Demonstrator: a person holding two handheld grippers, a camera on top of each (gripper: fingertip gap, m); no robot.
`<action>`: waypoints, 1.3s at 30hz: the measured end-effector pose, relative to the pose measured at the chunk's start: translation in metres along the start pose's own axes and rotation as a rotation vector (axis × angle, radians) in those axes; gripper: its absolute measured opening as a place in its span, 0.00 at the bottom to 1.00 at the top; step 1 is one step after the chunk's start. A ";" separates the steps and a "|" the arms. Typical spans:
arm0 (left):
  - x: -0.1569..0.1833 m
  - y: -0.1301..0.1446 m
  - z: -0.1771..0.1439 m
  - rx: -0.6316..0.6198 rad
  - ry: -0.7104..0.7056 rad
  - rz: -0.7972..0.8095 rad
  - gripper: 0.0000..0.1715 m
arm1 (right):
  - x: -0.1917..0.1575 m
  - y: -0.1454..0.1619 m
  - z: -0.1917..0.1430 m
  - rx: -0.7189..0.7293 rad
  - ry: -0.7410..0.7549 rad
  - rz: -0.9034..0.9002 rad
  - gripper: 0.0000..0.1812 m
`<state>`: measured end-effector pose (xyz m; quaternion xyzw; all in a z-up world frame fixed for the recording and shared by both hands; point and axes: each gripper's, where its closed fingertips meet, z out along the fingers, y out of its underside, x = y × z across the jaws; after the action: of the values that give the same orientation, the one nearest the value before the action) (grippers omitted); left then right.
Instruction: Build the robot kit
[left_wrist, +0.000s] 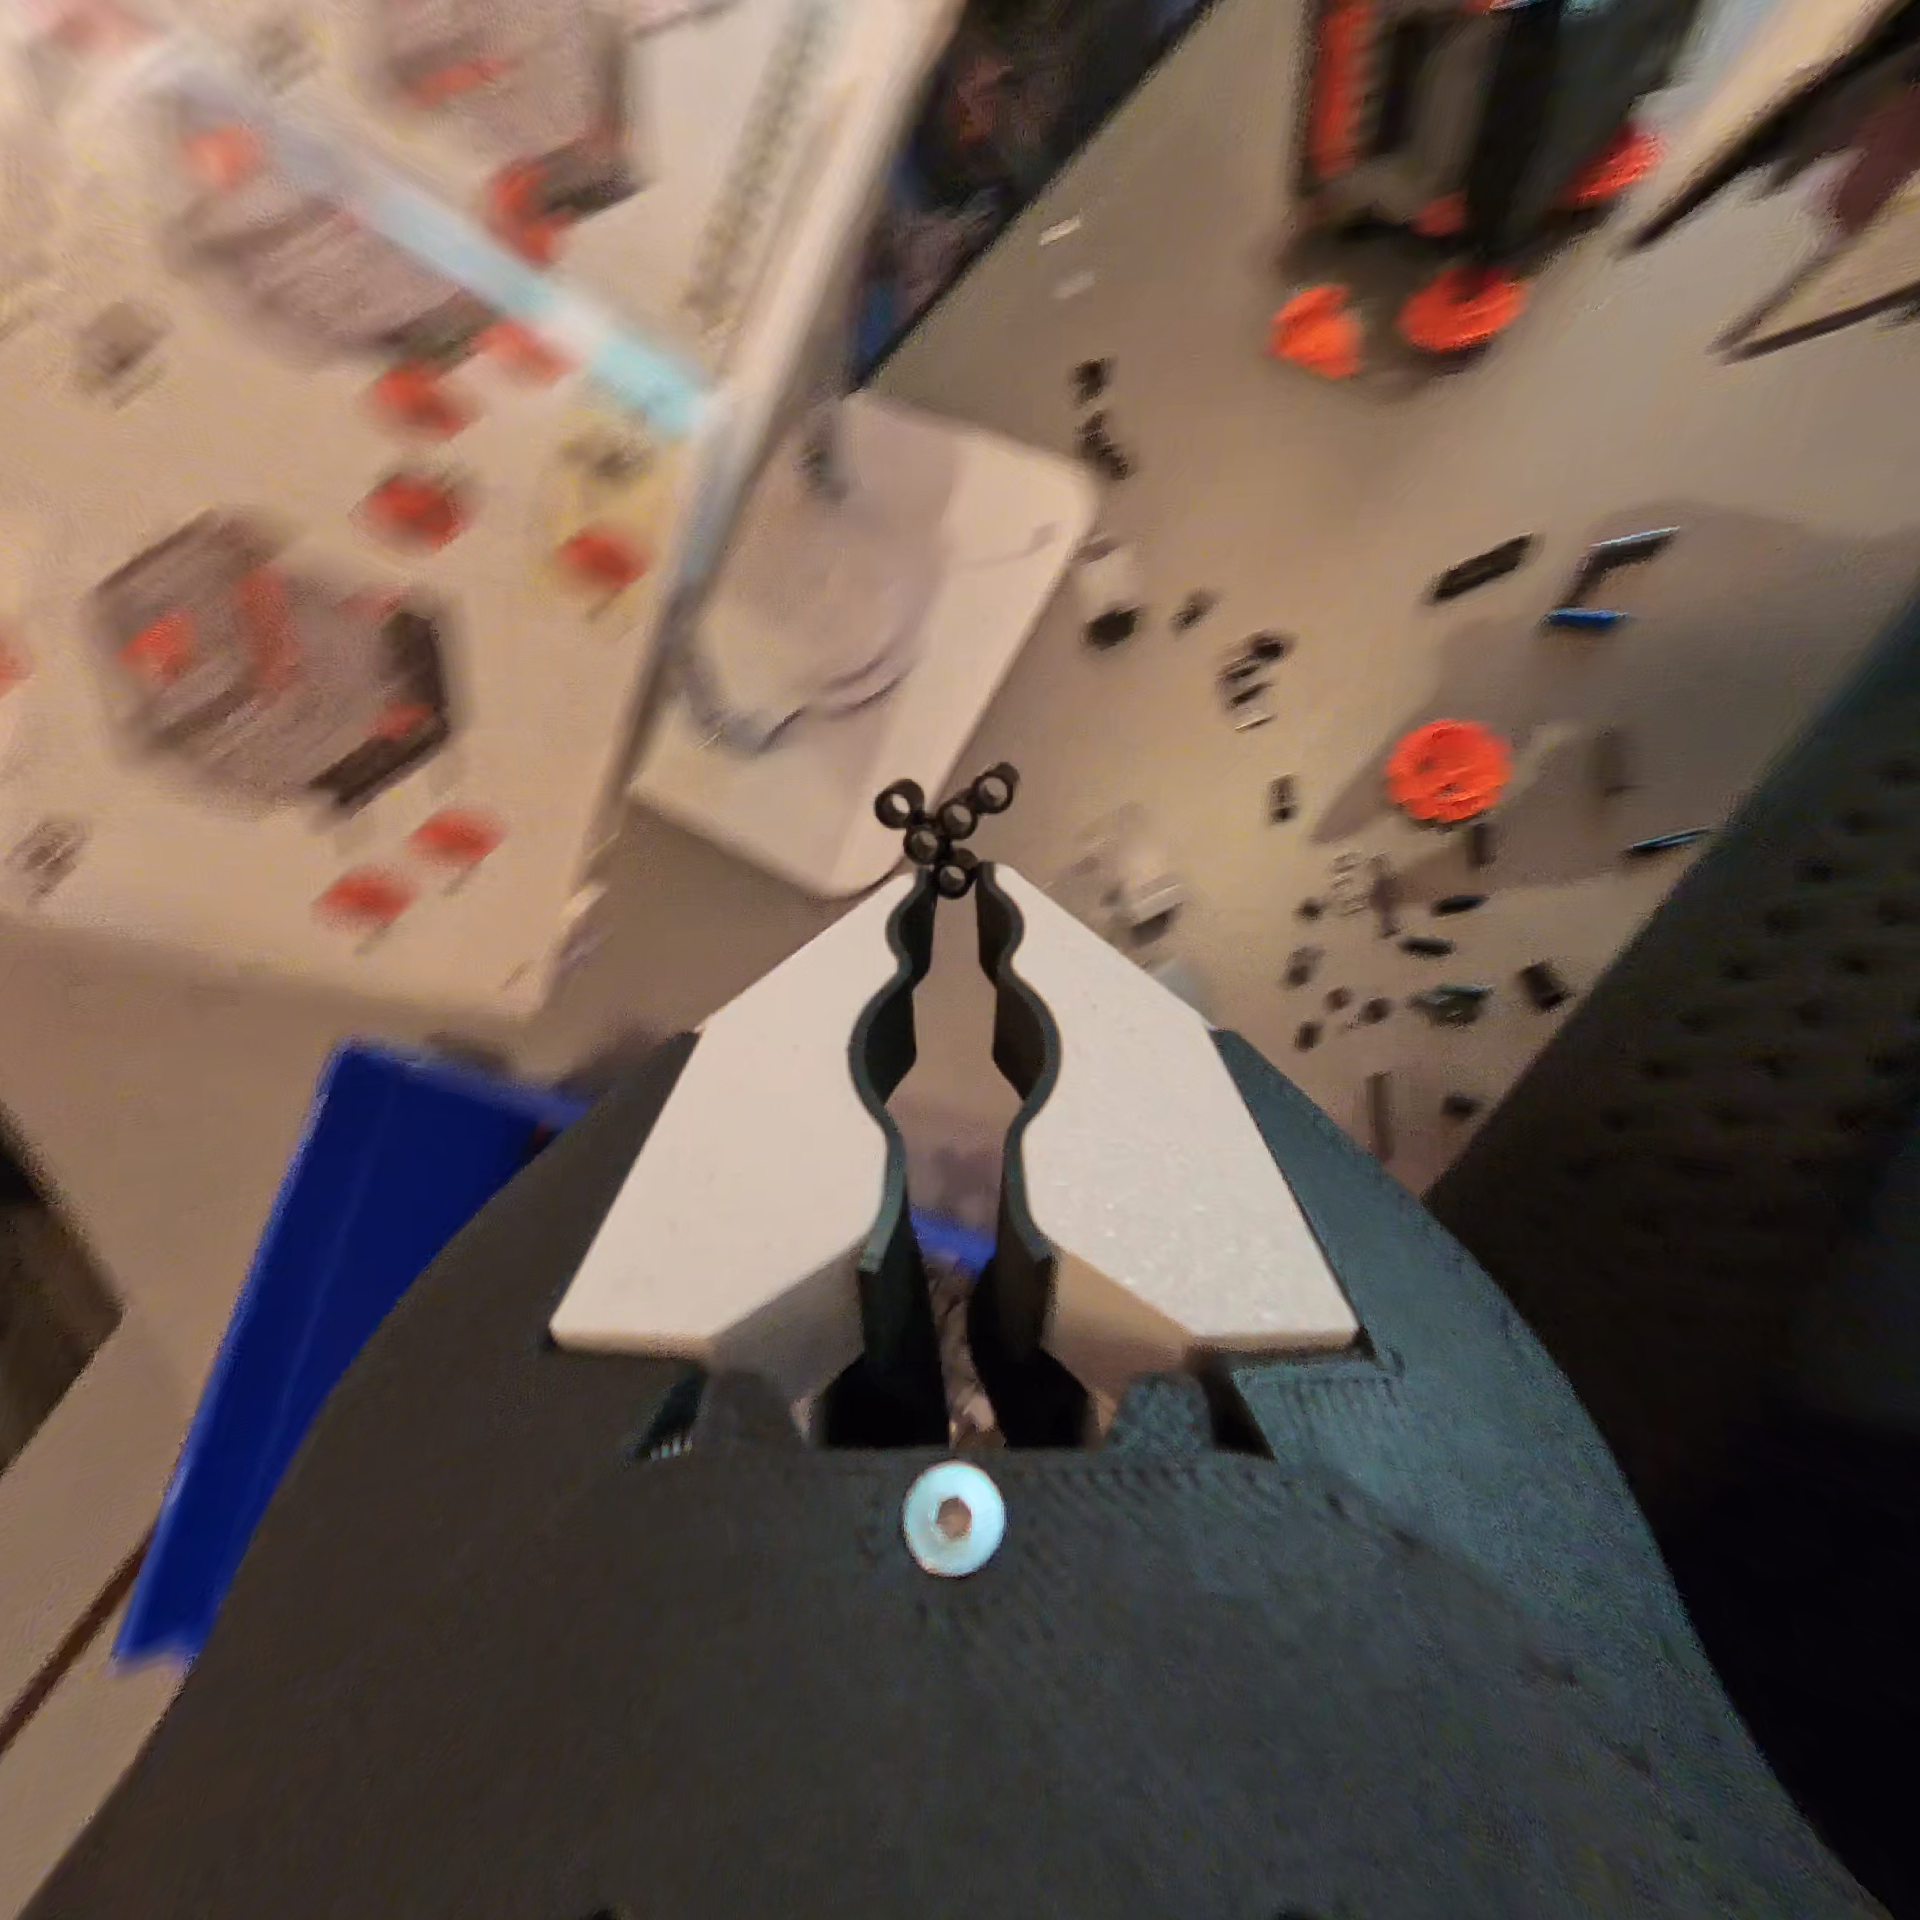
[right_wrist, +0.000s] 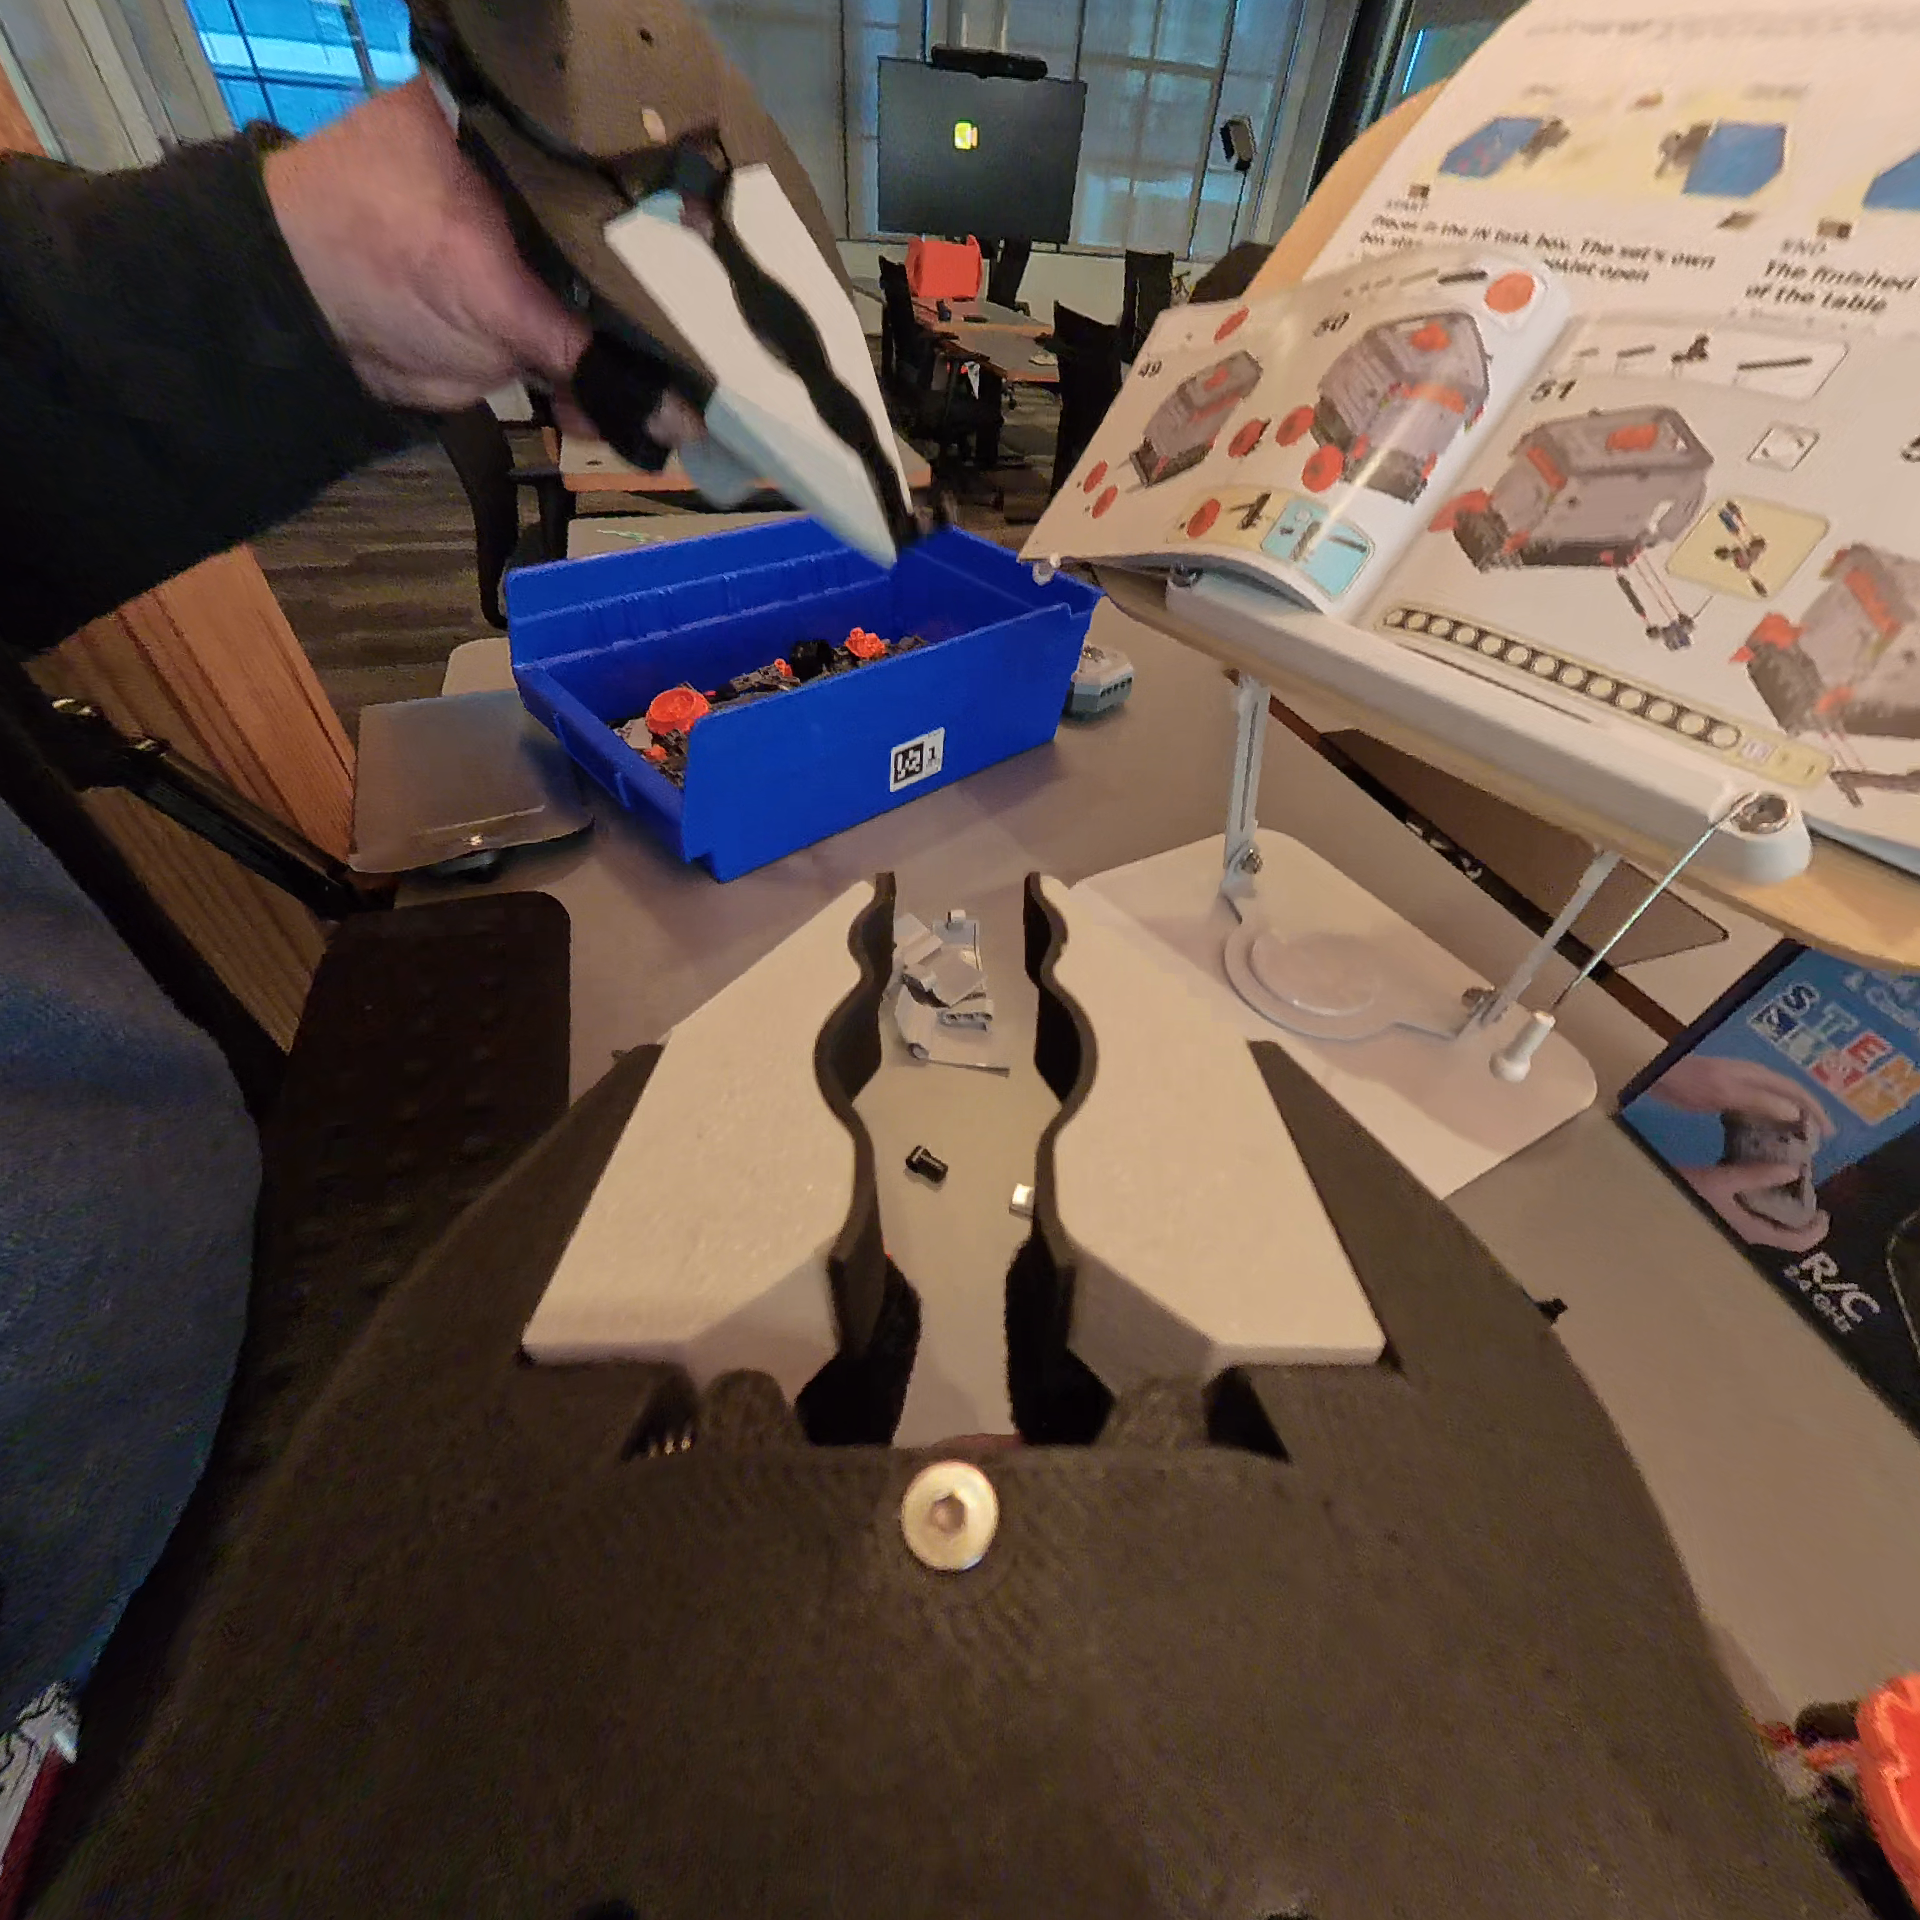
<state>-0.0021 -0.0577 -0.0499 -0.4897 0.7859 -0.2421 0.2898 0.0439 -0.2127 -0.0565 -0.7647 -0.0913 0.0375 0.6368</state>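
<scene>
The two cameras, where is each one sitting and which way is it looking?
Left wrist view: sits on the left gripper, looking down at the table; its fingers pinch a small black holed piece.
Right wrist view: sits on the right gripper, low over the table, facing forward across it; its fingers are open above a small grey assembly; a hand holds the left gripper above the blue bin.
Both show the blue bin, the booklet and the white stand base.
</scene>
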 end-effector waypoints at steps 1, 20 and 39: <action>0.023 -0.012 0.013 0.010 0.045 0.035 0.04 | -0.001 -0.002 -0.001 0.007 0.000 -0.002 0.12; 0.233 -0.073 0.200 -0.058 0.517 0.217 0.04 | 0.030 0.108 -0.120 -0.275 0.253 0.130 0.12; 0.284 -0.073 0.251 -0.126 0.555 0.335 0.10 | 0.043 0.165 -0.168 -0.365 0.322 0.234 0.12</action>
<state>0.1173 -0.3696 -0.2427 -0.2861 0.9178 -0.2662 0.0698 0.1301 -0.3952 -0.1847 -0.8683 0.0950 -0.0282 0.4861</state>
